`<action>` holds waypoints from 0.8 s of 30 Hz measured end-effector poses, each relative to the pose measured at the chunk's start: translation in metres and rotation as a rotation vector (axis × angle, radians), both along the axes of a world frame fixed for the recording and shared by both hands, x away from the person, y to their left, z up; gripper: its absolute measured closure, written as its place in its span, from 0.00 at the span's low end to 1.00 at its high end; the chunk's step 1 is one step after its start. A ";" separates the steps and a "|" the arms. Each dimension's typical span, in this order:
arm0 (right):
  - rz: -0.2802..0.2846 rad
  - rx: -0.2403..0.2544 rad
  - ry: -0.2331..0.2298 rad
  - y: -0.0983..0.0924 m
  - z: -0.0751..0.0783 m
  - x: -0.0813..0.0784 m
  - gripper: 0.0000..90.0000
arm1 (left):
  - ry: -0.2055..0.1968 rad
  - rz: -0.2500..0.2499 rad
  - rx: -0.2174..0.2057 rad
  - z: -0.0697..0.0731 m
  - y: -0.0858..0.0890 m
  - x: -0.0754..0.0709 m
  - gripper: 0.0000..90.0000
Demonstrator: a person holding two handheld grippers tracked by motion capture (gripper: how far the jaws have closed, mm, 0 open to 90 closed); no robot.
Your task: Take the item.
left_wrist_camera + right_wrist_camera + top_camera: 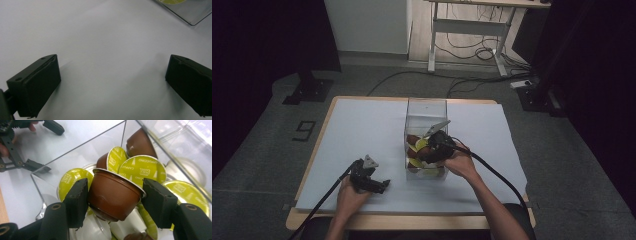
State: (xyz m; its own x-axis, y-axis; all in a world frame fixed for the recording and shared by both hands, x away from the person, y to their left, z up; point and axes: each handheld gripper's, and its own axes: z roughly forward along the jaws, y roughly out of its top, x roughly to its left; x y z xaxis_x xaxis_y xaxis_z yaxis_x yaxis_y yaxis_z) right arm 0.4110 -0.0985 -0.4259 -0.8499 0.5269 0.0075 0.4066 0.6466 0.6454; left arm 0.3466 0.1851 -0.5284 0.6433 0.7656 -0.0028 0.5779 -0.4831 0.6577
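Right up close in the right gripper view, the right gripper (113,197) has its jaws pressed on both sides of a brown coffee capsule (112,195), rim tilted up and away, and that capsule sits inside the clear box (75,147) on top of the heap. Around it lie more capsules (142,168) with yellow-green foil lids, and the nearest lid reads "CAPPUCCINO" along its edge, with smaller print beneath it too fine to read. A few white capsules (93,228) lie lower in the pile, just under the held one.

Over on the high view, the right hand (460,162) reaches into the box from its near right side, cable trailing back toward the table edge. The left gripper (371,180) rests on the sheet well to the left of the box; in the left gripper view its jaws stand wide apart with nothing but white sheet between them, and a corner of the box shows at the top right.

White sheet (362,135) covers the wooden table (314,220). Grey floor (262,150) surrounds it, cables (412,77) run across the floor, and a white-legged desk (472,22) stands farther back.
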 end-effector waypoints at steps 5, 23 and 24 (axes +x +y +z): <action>-0.005 0.012 -0.009 -0.004 0.006 -0.002 0.44 | 0.000 0.000 0.000 0.000 0.000 0.000 0.00; -0.021 0.038 -0.034 -0.020 0.024 -0.010 0.44 | 0.000 -0.001 0.000 0.000 0.000 0.000 0.00; -0.026 0.035 -0.036 -0.022 0.027 -0.011 0.44 | 0.001 -0.001 -0.001 0.000 0.000 0.000 0.00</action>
